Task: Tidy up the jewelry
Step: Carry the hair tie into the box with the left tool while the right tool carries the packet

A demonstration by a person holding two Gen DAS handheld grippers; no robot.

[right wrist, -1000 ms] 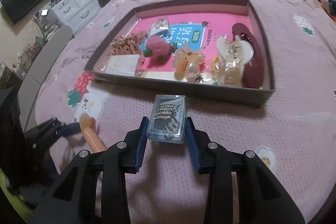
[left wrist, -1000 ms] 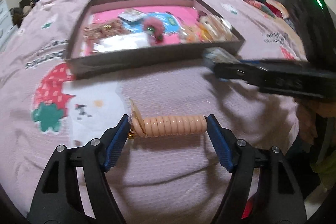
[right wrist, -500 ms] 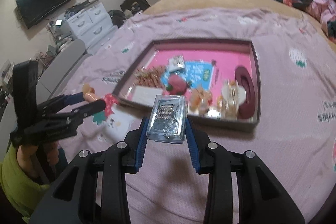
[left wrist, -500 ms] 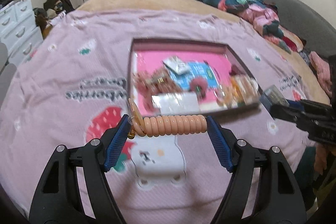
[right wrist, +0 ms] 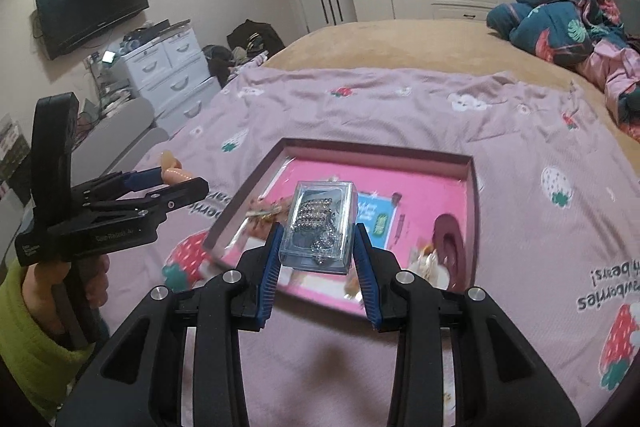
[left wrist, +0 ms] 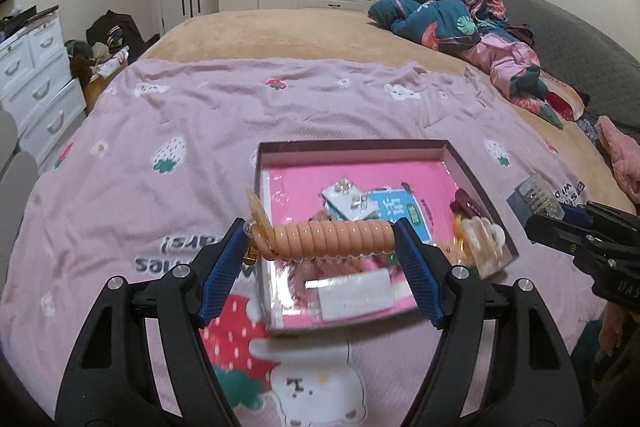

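Note:
My left gripper (left wrist: 320, 247) is shut on a peach coil hair tie (left wrist: 328, 241) with a small charm, held in the air above the near edge of a shallow dark tray (left wrist: 352, 146) with a pink floor. My right gripper (right wrist: 318, 247) is shut on a clear plastic box of rhinestone jewelry (right wrist: 320, 227), held above the same tray (right wrist: 376, 150). The tray holds hair clips, a card and several small pieces. The right gripper shows in the left wrist view (left wrist: 560, 223), and the left gripper shows in the right wrist view (right wrist: 172, 183).
The tray lies on a lilac strawberry-print blanket (left wrist: 200, 131) over a tan bed. Crumpled floral bedding (left wrist: 452, 11) lies at the far right. White drawers (right wrist: 168, 67) and a wall TV (right wrist: 92, 7) stand on the left, wardrobes behind.
Both grippers have risen well above the bed with their items still held. The tray now looks smaller and lower, and more of the room shows.

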